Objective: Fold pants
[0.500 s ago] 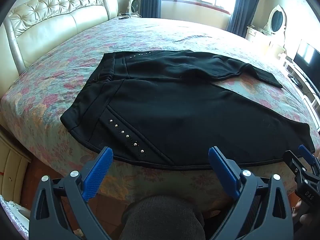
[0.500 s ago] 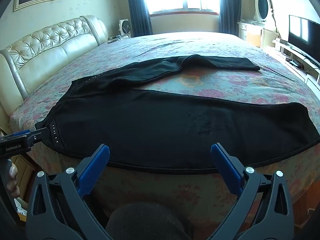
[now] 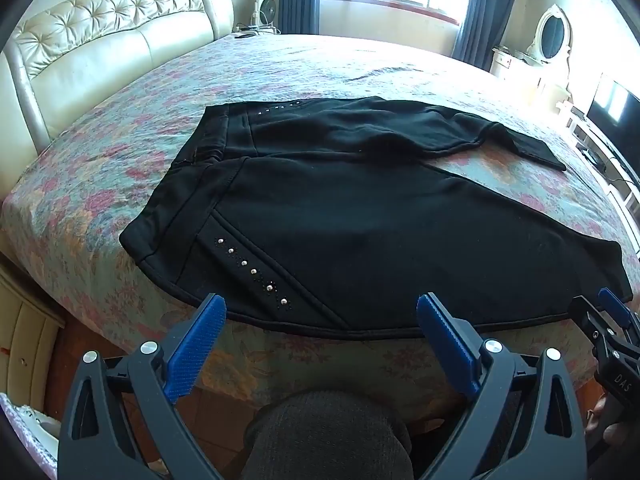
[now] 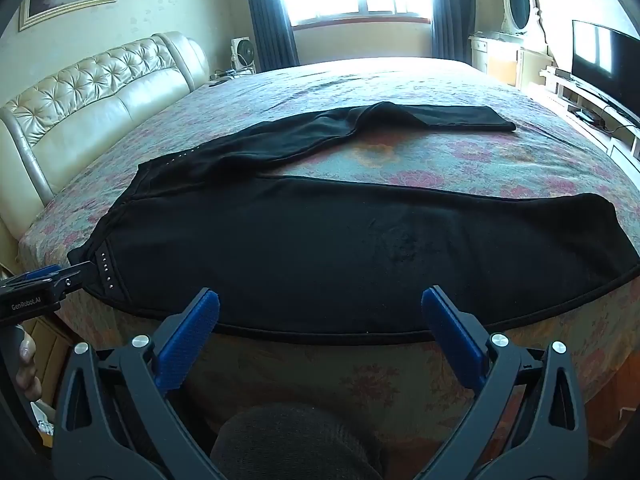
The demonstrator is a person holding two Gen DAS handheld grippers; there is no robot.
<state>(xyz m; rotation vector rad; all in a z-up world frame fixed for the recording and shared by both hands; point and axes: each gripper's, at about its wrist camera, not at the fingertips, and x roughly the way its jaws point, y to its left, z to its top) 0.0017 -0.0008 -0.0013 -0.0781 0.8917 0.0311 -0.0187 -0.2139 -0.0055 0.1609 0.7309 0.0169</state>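
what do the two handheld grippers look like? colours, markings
Both match: dark grey plastic frames with triangular cutouts and silver pivot screws, carrying ribbed blue pads on the jaws. Seen side-on, the left gripper has white "GenRobot.AI" lettering; the right gripper shows "DAS". No cables visible.

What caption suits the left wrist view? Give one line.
Open left claw hovers before black pants spread flat on a floral bed.

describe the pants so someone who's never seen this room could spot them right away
Start at the big bed with the floral cover and cream tufted headboard. The pants lie spread flat along its near edge, waistband toward the headboard, one leg angled away toward the window. They are the only black garment there, with a slanted row of silver studs by the pocket.
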